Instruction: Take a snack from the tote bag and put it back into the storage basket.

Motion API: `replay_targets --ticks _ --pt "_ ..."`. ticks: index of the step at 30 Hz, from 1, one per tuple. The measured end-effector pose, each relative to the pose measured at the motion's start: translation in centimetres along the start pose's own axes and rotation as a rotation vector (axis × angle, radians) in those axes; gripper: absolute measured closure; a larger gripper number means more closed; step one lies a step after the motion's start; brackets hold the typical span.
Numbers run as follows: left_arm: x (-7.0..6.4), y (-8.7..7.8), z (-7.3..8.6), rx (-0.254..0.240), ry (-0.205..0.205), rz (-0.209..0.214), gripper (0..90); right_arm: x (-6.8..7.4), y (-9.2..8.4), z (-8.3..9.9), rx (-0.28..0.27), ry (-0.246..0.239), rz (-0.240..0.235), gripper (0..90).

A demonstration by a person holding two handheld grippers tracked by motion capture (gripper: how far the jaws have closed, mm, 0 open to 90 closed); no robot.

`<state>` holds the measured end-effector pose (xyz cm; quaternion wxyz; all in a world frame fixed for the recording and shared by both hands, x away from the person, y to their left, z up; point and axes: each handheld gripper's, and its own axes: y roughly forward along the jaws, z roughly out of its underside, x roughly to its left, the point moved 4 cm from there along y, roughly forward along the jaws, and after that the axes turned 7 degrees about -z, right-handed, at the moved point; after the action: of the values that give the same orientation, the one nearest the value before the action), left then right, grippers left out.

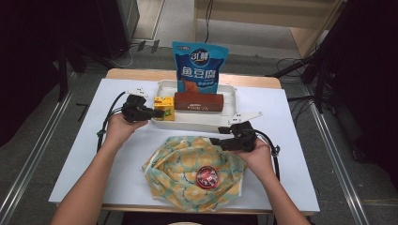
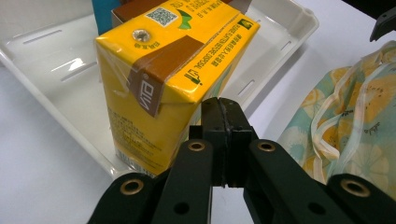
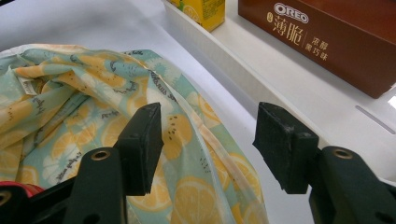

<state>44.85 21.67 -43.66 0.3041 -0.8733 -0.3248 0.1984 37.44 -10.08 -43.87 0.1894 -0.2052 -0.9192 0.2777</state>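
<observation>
Left gripper (image 1: 157, 113) held level, jaws closed empty just before yellow carton (image 2: 173, 79), right gripper (image 1: 217, 140) held level, jaws parted wide over patterned cloth (image 3: 93, 102)

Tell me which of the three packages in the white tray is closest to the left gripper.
The yellow drink carton, at the tray's left end right by the shut left gripper; the brown Oreo box and blue snack bag sit farther off.

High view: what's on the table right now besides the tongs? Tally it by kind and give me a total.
Tray: 1
Yellow drink carton: 1
Brown biscuit box: 1
Blue snack bag: 1
Fruit-print cloth bag: 1
Round red item on the cloth: 1
Total: 6
</observation>
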Motion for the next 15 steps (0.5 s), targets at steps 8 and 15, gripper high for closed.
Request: replay_targets --ticks 8,15 --pt "0.38 -0.38 0.08 -0.001 -0.006 -0.007 90.0 -0.06 -0.04 0.03 0.001 0.001 0.002 42.7" --pt "0.56 -0.46 0.19 0.0 -0.016 -0.008 90.0 -0.09 -0.04 0.07 0.002 0.001 0.003 42.8"
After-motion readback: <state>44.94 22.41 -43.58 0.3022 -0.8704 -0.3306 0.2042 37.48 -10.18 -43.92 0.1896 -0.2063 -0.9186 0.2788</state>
